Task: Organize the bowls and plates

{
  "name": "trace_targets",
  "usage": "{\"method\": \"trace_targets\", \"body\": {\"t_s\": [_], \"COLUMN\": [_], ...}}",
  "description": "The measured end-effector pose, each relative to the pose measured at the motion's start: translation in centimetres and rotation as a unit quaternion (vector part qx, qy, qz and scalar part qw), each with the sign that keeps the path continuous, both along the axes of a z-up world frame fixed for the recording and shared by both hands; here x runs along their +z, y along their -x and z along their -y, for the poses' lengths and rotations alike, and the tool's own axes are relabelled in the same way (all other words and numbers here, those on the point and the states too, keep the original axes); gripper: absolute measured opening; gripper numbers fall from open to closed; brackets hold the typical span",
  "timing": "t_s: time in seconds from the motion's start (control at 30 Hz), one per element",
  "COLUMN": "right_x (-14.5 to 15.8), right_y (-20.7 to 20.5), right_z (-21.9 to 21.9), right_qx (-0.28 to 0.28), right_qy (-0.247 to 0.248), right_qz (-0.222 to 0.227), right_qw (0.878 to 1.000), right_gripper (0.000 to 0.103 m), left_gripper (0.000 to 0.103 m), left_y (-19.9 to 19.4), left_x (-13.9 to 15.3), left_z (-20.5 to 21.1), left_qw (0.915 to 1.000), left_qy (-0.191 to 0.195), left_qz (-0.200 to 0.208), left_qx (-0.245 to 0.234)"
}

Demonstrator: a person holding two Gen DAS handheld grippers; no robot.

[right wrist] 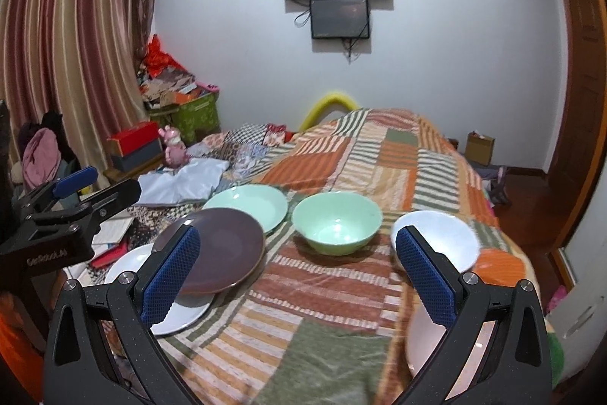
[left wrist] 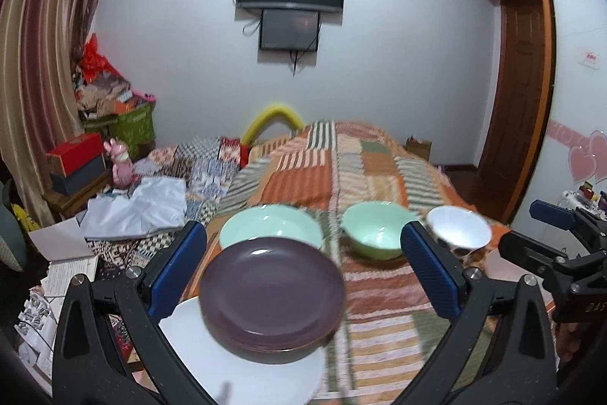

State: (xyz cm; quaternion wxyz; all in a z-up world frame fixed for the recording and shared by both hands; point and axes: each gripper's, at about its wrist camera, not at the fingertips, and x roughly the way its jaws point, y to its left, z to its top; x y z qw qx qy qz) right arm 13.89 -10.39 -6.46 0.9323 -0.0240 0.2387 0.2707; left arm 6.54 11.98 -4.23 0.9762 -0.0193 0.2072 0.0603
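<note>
Plates [right wrist: 222, 249] sat partly stacked on the bed [right wrist: 341, 291]; bowls [right wrist: 337, 222] remained apart, both tools [left wrist: 303, 272] [right wrist: 297, 276] wide open, empty.

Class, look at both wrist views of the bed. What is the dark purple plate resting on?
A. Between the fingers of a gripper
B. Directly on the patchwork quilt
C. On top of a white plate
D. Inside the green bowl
C: the dark purple plate sits on top of a white plate, whose rim shows beneath and in front of it in both views; both grippers are open and hold nothing.
</note>
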Motion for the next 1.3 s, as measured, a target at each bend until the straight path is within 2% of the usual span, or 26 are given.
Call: {"method": "trace_targets", "body": {"t_s": [0.13,0.27,0.37,0.4,0.57,0.8,0.9,0.97,1.13,1.23,1.3], "right_x": [-1.2,-2.9,-4.2,-4.6,-6.9,-9.2,-10.1,-10.7,-11.7,-11.9,-12.1], "right_y": [-1.4,-3.0,-4.5,-5.0,-6.8,-8.5,-9.0,-9.4,-10.0,-10.2,-10.2], "right_z": [-1.7,-3.4,-4.3,-4.7,-6.3,-8.0,-8.8,-9.3,-10.0,-10.3,-10.5], "right_qx": [0.018,0.029,0.034,0.035,0.041,0.051,0.058,0.063,0.072,0.079,0.082], "right_qy": [0.006,0.016,0.017,0.020,0.030,0.038,0.045,0.047,0.045,0.047,0.050], "right_qz": [-0.024,-0.050,-0.077,-0.085,-0.130,-0.181,-0.196,-0.208,-0.229,-0.235,-0.237], "right_qw": [1.000,0.998,0.996,0.996,0.990,0.981,0.978,0.975,0.970,0.968,0.967], "right_gripper": [0.103,0.103,0.100,0.098,0.089,0.085,0.077,0.068,0.062,0.053,0.050], "left_gripper": [0.103,0.102,0.083,0.080,0.077,0.076,0.070,0.064,0.051,0.046,0.039], "left_y": [-1.7,-3.5,-5.3,-5.8,-7.7,-9.6,-10.1,-10.5,-11.3,-11.5,-11.7], "left_x": [-1.0,-2.4,-4.2,-4.8,-8.1,-11.7,-12.7,-13.3,-13.9,-14.2,-14.4], "left_z": [-2.9,-5.8,-7.7,-8.1,-10.7,-13.3,-13.5,-13.6,-13.6,-13.7,-13.7], "left_qw": [0.9995,0.9978,0.9942,0.9929,0.9864,0.9757,0.9729,0.9708,0.9667,0.9641,0.9614], "left_qy": [-0.002,0.022,0.026,0.027,0.044,0.078,0.083,0.088,0.098,0.104,0.110], "left_qz": [-0.027,-0.059,-0.100,-0.112,-0.153,-0.198,-0.211,-0.220,-0.235,-0.244,-0.252], "left_qx": [0.016,0.021,0.028,0.030,0.043,0.051,0.046,0.038,0.023,0.018,0.013]}}
